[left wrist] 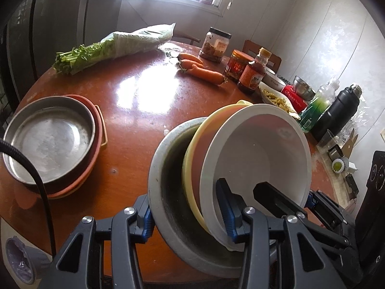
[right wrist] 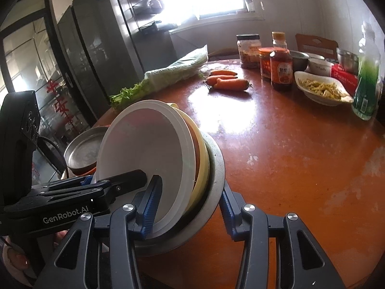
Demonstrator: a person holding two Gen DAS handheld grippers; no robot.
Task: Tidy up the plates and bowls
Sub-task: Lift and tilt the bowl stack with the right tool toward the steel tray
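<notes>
Bowls are getting nested at the near counter edge: white bowl (left wrist: 259,154) and yellow bowl (left wrist: 192,168) are sitting tilted inside the grey bowl (left wrist: 163,192). Left tongs (left wrist: 187,214) and right tongs (right wrist: 187,204) are both pinching this stack from opposite sides. Plate stack (left wrist: 50,142) is sitting near the left counter edge, apparently sorted; bowls probably still need seating flat.

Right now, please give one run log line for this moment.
left hand-held gripper: grips bowl stack | right hand-held gripper: grips bowl stack | bowl stack: tilted, white bowl front | metal pan: on table
</notes>
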